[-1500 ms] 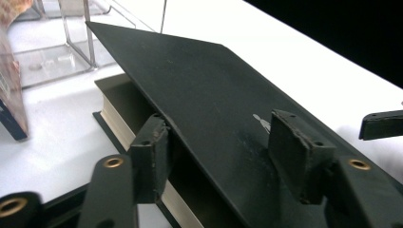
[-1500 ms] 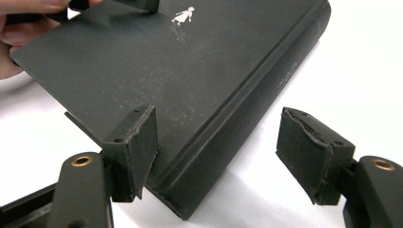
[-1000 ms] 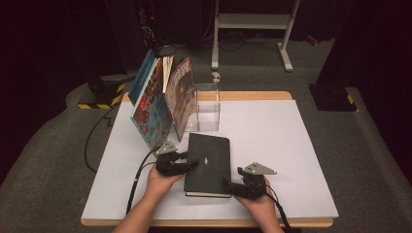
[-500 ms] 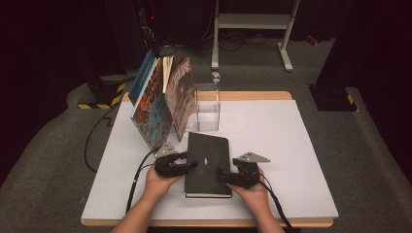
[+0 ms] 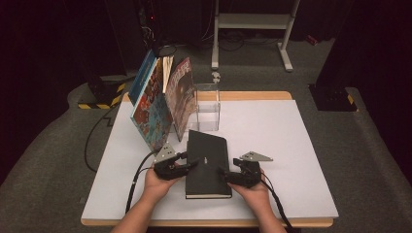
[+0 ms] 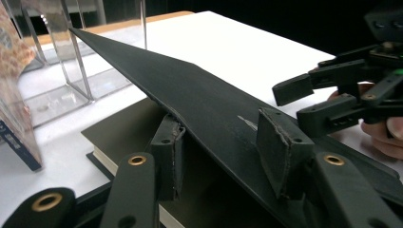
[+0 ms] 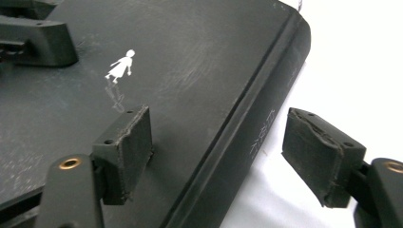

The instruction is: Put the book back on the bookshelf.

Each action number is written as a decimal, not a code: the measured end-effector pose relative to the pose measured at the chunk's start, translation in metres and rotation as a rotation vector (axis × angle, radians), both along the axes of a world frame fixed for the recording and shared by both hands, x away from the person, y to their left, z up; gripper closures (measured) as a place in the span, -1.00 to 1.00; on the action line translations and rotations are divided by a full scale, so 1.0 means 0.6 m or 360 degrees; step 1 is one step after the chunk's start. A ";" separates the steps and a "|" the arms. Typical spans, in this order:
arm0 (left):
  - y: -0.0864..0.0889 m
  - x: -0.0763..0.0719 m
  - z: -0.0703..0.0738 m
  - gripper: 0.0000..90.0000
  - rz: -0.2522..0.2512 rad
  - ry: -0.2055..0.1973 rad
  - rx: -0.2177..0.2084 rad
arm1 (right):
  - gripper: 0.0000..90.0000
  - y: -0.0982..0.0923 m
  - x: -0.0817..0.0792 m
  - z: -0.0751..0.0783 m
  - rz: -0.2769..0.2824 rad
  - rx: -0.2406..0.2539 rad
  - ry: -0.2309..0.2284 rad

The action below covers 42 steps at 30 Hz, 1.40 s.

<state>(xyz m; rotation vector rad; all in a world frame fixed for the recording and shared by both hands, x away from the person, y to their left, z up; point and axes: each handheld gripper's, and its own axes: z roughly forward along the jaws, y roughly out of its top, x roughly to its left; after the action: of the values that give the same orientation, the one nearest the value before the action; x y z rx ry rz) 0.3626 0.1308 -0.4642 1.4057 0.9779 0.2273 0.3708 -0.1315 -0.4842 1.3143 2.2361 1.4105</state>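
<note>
Bright lit table (image 5: 272, 145); dark surroundings; close views slightly soft.

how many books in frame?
4. Black book flat on the table near the grippers; three upright ones leaning beside the clear stand: blue, colourful, brown. More may hide behind them.

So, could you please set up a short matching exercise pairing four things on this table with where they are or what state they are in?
Things:
1. black book
2. clear acrylic stand
3. left hand-held gripper
4. right hand-held gripper

States:
A. jaws straddling the book's spine, pads apart from it
B. lying on the table, cover lifted at one edge
C. empty, beside the leaning magazines
D. jaws around the lifted front cover

Pairs: 1-B, 2-C, 3-D, 4-A
</note>
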 end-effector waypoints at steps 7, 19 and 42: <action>0.000 -0.004 0.001 0.20 -0.0012 -0.0058 0.0039 | -0.61 -0.005 0.023 -0.008 0.0011 0.0098 0.0111; -0.004 -0.019 0.008 0.21 -0.0019 -0.0176 0.0088 | -0.62 -0.005 0.023 0.000 0.0047 0.0100 0.0122; -0.010 -0.055 0.020 0.21 -0.0066 -0.0468 0.0172 | -0.71 -0.007 0.013 0.011 0.0118 0.0205 0.0083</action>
<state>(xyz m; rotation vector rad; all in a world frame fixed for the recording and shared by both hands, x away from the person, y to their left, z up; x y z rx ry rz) 0.3294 0.1246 -0.4525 1.4409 0.7019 0.4480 0.3785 -0.1358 -0.4775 1.3343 2.2830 1.5883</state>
